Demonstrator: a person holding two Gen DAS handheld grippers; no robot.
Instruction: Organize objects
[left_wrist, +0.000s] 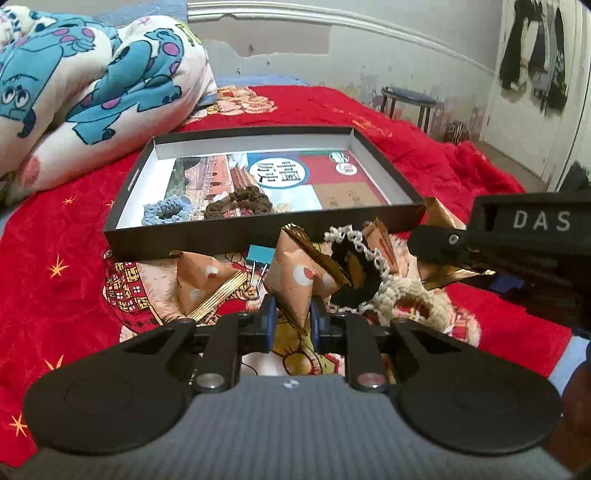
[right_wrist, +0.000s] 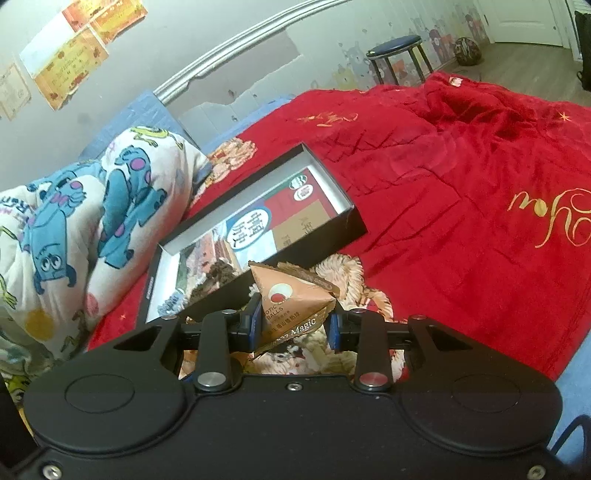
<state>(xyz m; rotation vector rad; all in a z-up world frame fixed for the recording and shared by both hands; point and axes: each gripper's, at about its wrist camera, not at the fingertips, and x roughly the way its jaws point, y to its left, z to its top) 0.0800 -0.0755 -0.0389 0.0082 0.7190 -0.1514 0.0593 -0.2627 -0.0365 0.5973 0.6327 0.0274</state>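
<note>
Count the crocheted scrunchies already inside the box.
2: a blue scrunchie near the box's front-left corner, a brown scrunchie just right of it. The front wall could hide others.

Red bedspread (right_wrist: 461, 155) — gold stars, script

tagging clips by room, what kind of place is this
Most likely a bedroom: a bed under a red blanket, a rolled cartoon-print quilt against the headboard, and a small stool by the wall.

Open red bed (right_wrist: 461, 184) toward far and right edges; blocked near left edge by bunched quilt (left_wrist: 92, 92), mid-bed by black box (left_wrist: 258, 236) and packet clutter (left_wrist: 207, 280).
</note>
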